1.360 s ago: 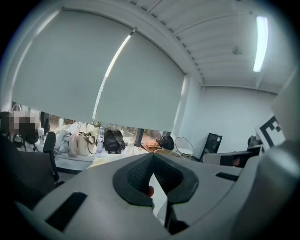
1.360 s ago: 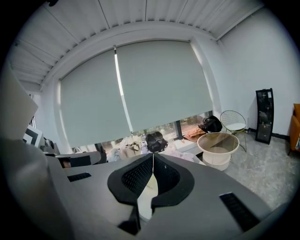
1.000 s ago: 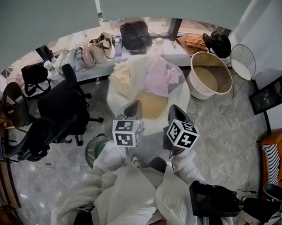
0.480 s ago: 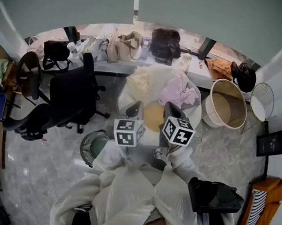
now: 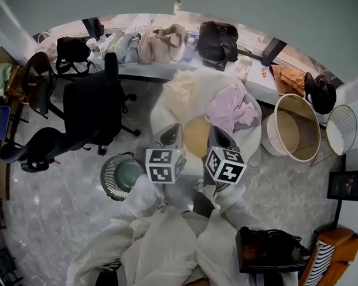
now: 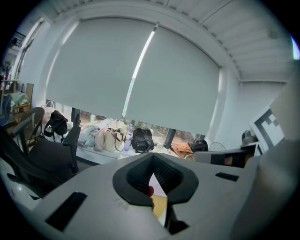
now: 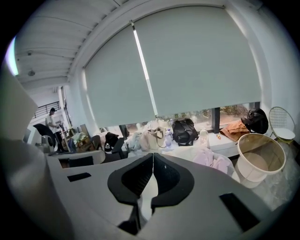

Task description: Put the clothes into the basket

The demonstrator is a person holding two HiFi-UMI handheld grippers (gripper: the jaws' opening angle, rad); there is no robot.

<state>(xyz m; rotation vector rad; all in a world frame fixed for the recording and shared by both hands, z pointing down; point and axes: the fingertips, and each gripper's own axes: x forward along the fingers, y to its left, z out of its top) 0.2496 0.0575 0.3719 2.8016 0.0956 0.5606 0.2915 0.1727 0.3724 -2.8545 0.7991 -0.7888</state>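
Held side by side over the near edge of the round white table [image 5: 250,139], the left gripper [image 5: 170,134] and the right gripper [image 5: 218,137] each have their jaws pressed together with nothing between them; the crumpled pale pink garment [image 5: 230,109] and the cream-yellow garment [image 5: 181,90] lie on the table's far half, apart from both grippers. The round cream basket with a tan inside [image 5: 297,129] stands on the grey marbled floor [image 5: 60,194], just beside the table on the right gripper's side.

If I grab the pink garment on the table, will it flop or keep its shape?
Probably floppy: the pink garment lies crumpled in soft folds, so it should sag and trail from one pinch. Likely light, since it looks like thin cloth.
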